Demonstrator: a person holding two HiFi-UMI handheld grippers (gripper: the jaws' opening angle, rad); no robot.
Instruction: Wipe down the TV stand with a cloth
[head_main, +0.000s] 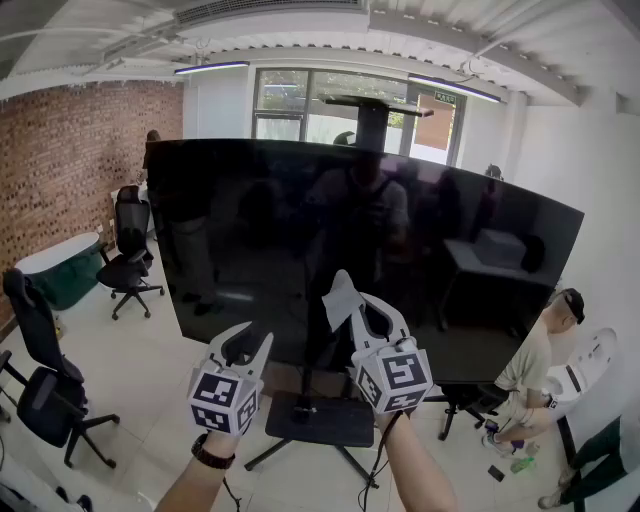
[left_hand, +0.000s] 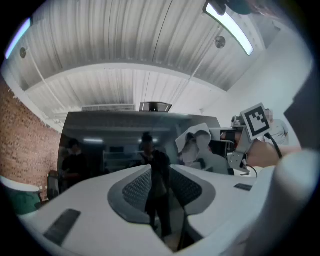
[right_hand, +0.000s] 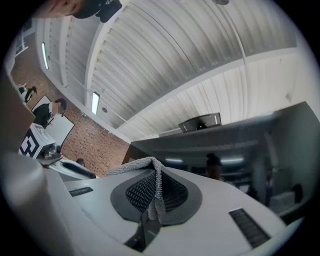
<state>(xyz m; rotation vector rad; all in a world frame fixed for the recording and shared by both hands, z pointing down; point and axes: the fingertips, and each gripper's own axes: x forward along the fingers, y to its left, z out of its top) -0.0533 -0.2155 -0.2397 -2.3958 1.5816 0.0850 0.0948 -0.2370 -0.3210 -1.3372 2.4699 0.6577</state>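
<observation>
Right tongs (right_hand: 156, 191) pinching grey knitted cloth (right_hand: 131, 165), left tongs (left_hand: 161, 186) parted, empty, glossy black TV (head_main: 400, 230).

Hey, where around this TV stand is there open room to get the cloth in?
The stand's dark base tray is mostly bare, apart from a small item at its back. The floor to its left, before the office chairs, is open. The right is crowded: a crouching person and floor clutter.
</observation>
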